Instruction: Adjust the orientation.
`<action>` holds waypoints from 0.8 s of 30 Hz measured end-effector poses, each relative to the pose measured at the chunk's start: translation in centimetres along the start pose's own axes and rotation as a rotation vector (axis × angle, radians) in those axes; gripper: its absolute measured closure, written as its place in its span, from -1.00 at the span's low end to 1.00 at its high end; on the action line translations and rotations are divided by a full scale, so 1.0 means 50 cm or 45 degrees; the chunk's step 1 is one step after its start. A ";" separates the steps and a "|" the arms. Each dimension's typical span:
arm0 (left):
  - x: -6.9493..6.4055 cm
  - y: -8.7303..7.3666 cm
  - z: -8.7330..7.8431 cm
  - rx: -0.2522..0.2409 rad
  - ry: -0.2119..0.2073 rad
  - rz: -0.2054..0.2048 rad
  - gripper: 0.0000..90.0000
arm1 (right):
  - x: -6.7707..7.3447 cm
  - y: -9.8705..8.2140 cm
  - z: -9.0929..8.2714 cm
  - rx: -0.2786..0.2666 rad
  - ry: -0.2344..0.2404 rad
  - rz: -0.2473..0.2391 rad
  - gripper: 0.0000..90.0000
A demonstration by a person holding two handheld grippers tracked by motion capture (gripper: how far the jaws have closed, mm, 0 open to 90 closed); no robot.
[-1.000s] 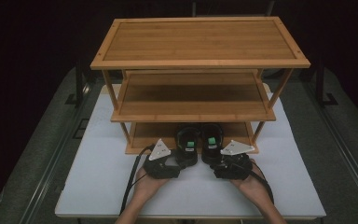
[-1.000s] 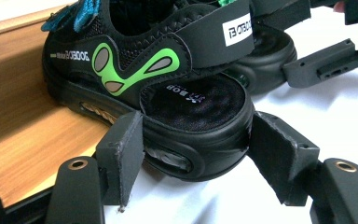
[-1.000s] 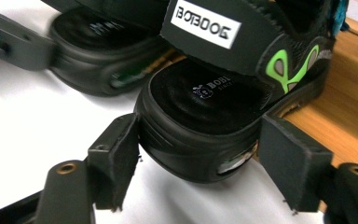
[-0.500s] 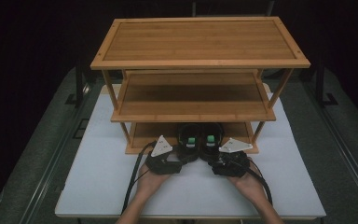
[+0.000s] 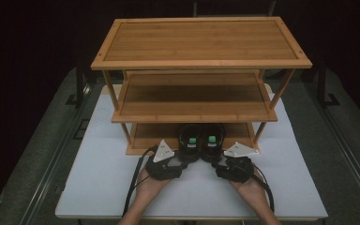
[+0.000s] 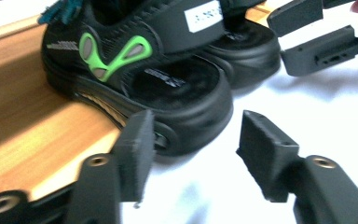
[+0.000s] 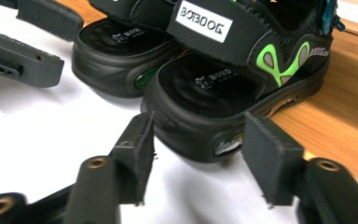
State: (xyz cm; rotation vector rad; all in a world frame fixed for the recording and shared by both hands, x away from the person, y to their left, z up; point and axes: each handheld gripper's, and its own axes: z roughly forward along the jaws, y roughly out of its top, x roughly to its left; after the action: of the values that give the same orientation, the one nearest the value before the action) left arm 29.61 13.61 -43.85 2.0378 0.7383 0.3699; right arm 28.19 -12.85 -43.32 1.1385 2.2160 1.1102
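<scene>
You hold both grippers at the near front of the white desk (image 5: 98, 187), in front of a three-tier wooden rack (image 5: 201, 61) that stands toward the desk's far edge. A pair of black sandals with green marks sits side by side on the rack's bottom shelf (image 5: 145, 136), at the middle of its front edge, with their heels hanging out over that edge toward you. The left sandal (image 5: 190, 140) and the right sandal (image 5: 212, 140) touch or nearly touch each other. Your left gripper (image 5: 180, 161) lies just in front of the left sandal, its jaws released and spread apart; in the left gripper view the heel of that sandal (image 6: 177, 102) sits just beyond the two jaw tips, with the left-hand jaw close to the sole's rim, though contact cannot be told. Your right gripper (image 5: 221, 163) lies just in front of the right sandal, jaws likewise released; in the right gripper view the heel (image 7: 214, 107) reaches into the open gap between the tips. A white strap label (image 7: 204, 21) reads "BOBDOG". Your left hand (image 5: 152, 185) and right hand (image 5: 247, 186) rest on the desk near its front edge, cables (image 5: 136, 180) trailing back toward you.
</scene>
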 end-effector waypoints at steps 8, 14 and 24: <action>-0.019 -0.006 -0.006 0.017 0.005 0.017 0.48 | 0.020 -0.015 -0.006 -0.013 -0.032 0.024 0.26; -0.026 -0.001 -0.001 0.024 0.032 0.029 0.68 | 0.031 -0.018 -0.012 -0.050 -0.059 0.057 0.59; -0.028 -0.002 0.003 0.003 0.081 0.025 0.84 | 0.034 -0.019 -0.007 -0.057 -0.111 0.054 0.89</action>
State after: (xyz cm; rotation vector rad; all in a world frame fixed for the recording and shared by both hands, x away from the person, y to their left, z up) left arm 28.56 12.65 -43.98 2.0447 0.7582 0.4474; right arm 26.50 -11.94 -43.86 1.1971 2.0996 1.1005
